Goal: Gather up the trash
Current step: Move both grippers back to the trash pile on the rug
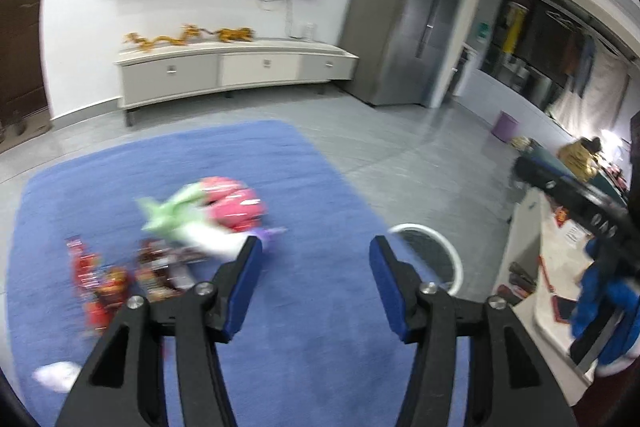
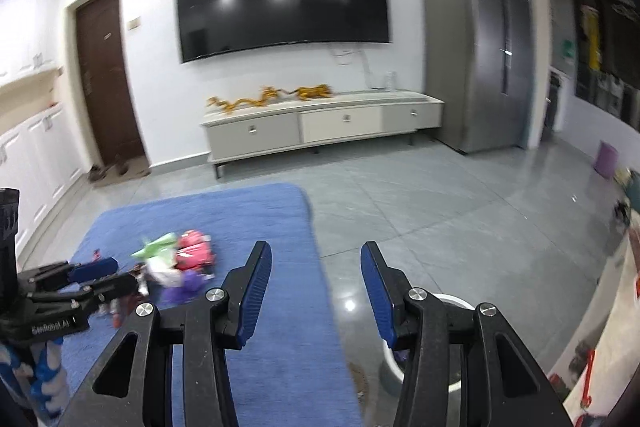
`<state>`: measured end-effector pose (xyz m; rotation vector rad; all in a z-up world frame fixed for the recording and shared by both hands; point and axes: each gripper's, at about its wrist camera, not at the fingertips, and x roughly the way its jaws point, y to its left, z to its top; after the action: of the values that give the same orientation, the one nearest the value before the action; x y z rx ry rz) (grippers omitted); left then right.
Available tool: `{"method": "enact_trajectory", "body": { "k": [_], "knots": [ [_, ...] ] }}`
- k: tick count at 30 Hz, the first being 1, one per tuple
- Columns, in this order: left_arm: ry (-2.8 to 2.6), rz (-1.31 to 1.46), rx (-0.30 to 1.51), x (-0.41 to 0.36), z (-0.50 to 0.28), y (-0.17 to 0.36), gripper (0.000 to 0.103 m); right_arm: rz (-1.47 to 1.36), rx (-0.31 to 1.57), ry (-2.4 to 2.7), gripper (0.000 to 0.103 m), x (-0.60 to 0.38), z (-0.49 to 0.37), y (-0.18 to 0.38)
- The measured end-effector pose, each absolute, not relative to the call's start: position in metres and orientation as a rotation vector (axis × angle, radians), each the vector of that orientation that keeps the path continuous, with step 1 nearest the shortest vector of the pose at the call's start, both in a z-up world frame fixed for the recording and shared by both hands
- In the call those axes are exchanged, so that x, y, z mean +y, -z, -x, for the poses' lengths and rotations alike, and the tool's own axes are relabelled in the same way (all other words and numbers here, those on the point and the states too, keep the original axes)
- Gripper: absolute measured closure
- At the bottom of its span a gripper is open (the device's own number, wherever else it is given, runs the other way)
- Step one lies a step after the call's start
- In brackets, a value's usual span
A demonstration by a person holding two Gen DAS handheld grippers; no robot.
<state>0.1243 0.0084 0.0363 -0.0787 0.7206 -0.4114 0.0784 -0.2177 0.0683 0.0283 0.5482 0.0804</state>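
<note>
A pile of trash lies on the blue rug (image 1: pixel 304 347): a pink-red packet (image 1: pixel 236 205), a green wrapper (image 1: pixel 168 215), several red snack wrappers (image 1: pixel 96 279) and a white crumpled scrap (image 1: pixel 56 375). My left gripper (image 1: pixel 316 247) hangs open above the rug, to the right of the pile, with nothing between its blue pads. A white round bin (image 1: pixel 436 251) stands on the grey floor just past the rug's right edge. In the right wrist view my right gripper (image 2: pixel 316 255) is open and empty over the rug edge, the bin (image 2: pixel 452 307) is behind its right finger, and the left gripper (image 2: pixel 122 273) is over the pile (image 2: pixel 188 255).
A low white TV cabinet (image 2: pixel 320 123) stands under a wall screen, with a grey fridge (image 2: pixel 480 47) to its right. A small purple bin (image 1: pixel 505 126) is on the far floor. A cluttered white low table (image 1: pixel 536 267) stands at the right. A blue and white sleeve (image 1: pixel 604 307) is there too.
</note>
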Motion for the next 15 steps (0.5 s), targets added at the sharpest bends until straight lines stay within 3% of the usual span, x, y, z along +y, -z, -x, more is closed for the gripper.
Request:
{"method": "enact_trajectory", "body": {
  "k": [2,9,15],
  "knots": [
    [0.359,0.086,0.719,0.046,-0.123,-0.030,0.037,0.000,0.562,-0.121,0.059,-0.194,-0.085,-0.067],
    [0.241,0.107,0.776,0.144,-0.133,-0.005,0.035,0.071,0.660,-0.288,0.059,-0.120,-0.118,-0.039],
    [0.223,0.142,0.850,0.170,-0.160,0.020,0.035,0.186,0.762,-0.431,0.059,-0.054,-0.155,-0.004]
  ]
}}
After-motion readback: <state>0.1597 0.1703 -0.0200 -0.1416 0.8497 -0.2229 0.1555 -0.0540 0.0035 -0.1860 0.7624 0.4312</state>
